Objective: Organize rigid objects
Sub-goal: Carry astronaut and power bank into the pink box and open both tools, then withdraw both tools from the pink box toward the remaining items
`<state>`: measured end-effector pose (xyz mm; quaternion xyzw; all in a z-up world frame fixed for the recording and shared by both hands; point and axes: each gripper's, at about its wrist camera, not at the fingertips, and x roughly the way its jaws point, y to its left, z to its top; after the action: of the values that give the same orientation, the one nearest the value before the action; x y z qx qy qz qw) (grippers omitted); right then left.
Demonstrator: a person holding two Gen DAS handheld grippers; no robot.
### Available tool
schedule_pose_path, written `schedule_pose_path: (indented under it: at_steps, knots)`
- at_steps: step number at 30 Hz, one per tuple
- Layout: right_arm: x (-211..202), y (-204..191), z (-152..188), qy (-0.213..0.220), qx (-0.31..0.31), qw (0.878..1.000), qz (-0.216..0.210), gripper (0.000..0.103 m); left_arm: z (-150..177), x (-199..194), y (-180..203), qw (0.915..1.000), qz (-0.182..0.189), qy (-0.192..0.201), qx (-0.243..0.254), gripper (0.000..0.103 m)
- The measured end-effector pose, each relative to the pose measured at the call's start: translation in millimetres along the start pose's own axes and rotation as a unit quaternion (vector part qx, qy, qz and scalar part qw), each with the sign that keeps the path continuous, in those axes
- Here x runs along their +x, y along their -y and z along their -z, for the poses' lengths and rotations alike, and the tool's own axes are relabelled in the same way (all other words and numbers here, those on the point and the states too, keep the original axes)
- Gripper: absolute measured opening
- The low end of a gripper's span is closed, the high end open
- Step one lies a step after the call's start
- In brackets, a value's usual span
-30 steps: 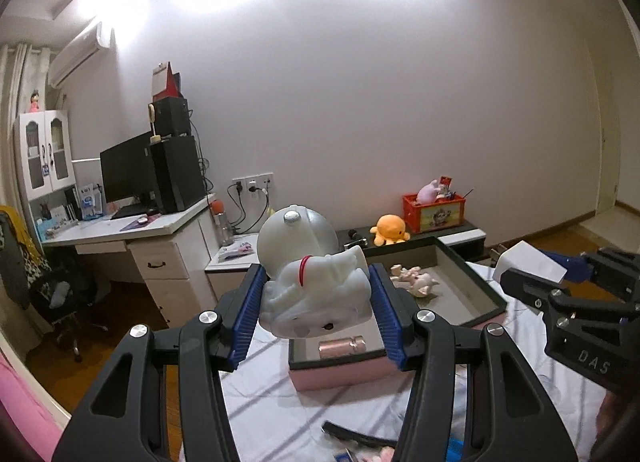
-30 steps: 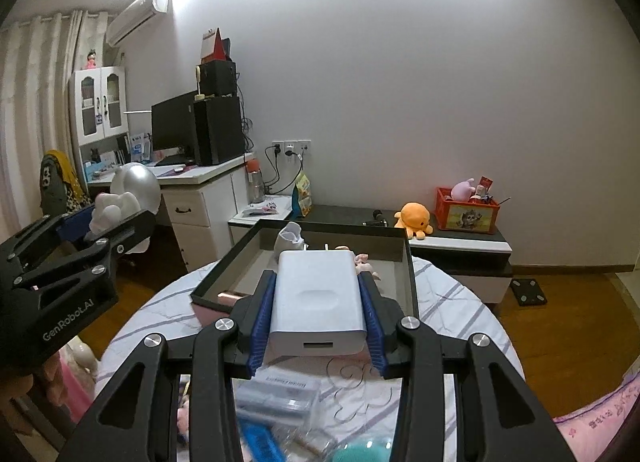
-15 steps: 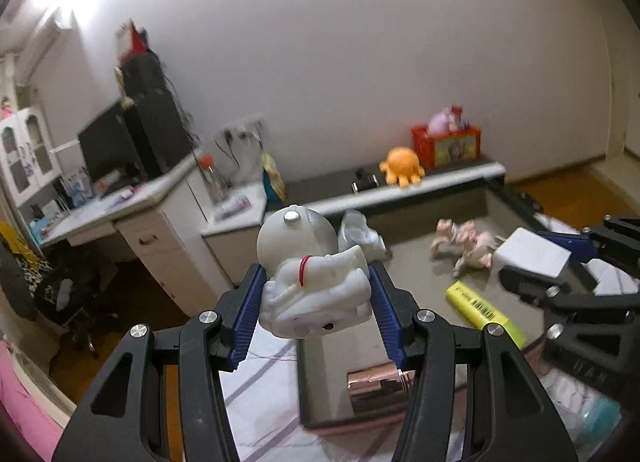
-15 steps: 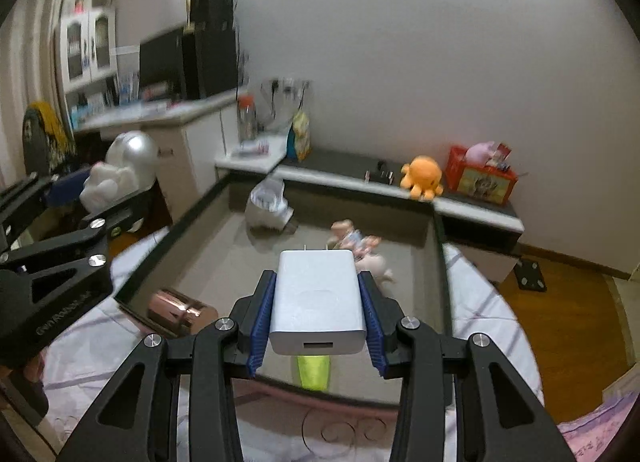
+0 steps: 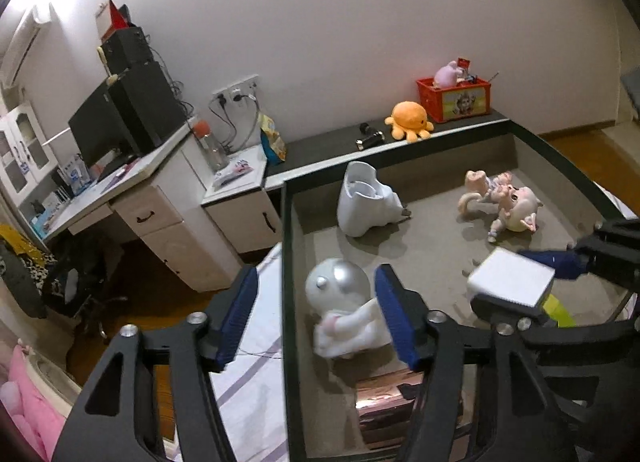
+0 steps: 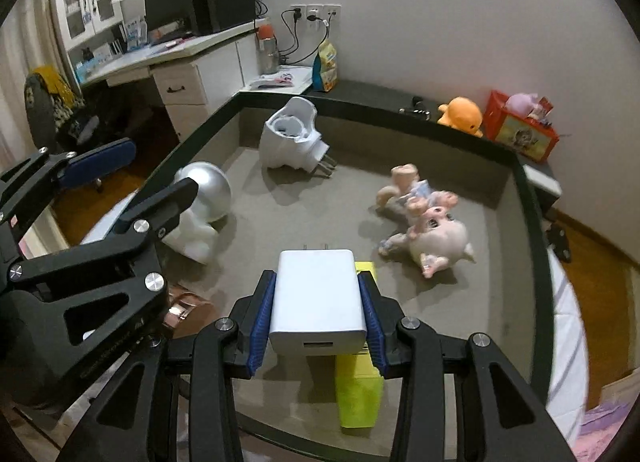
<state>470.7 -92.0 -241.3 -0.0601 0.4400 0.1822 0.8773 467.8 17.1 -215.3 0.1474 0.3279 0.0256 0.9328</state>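
Note:
My left gripper [image 5: 316, 316] is open over the left side of a dark-rimmed tray [image 5: 285, 262]. A white astronaut figure with a silver helmet [image 5: 344, 310] sits loose between the jaws on the tray floor; it also shows in the right wrist view [image 6: 200, 206]. My right gripper [image 6: 318, 322] is shut on a white charger block [image 6: 318, 298], held above the tray; the charger also shows in the left wrist view [image 5: 510, 282].
In the tray lie a white plug adapter [image 6: 292, 138], a pink doll figure [image 6: 432, 228], a yellow-green box [image 6: 358, 394] and a copper cylinder [image 5: 384, 402]. Behind are a desk [image 5: 152, 198], a low shelf with an orange plush [image 5: 410, 120] and a red box [image 5: 454, 98].
Both grippers moved forward and down over the tray. My left gripper opened and let go of the astronaut figure, which now rests in the tray. The right gripper still holds the charger.

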Motion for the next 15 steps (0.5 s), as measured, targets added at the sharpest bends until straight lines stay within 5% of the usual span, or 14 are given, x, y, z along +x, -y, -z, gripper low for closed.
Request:
schedule_pose_path:
  at_steps: [2,6,10,15]
  knots:
    - [-2.3,0.1,0.6,0.004,0.006,1.000,-0.006,0.042,0.5,-7.2,-5.5,0.9999,0.005,0.007,-0.010,0.069]
    - [-28.2,-1.9,4.5,0.040,0.014,0.999,0.003,0.063,0.9,-36.2,-22.7,0.9983,0.000,0.037,-0.045,0.091]
    - [-66.9,-6.4,7.9,0.086,0.015,0.996,0.011,0.081,6.0,-85.5,-38.3,0.9930,0.016,0.086,-0.079,0.097]
    - [-131.5,-18.4,30.1,0.157,0.008,0.987,0.024,0.085,26.7,-153.4,-48.0,0.9823,0.024,0.149,-0.111,0.103]
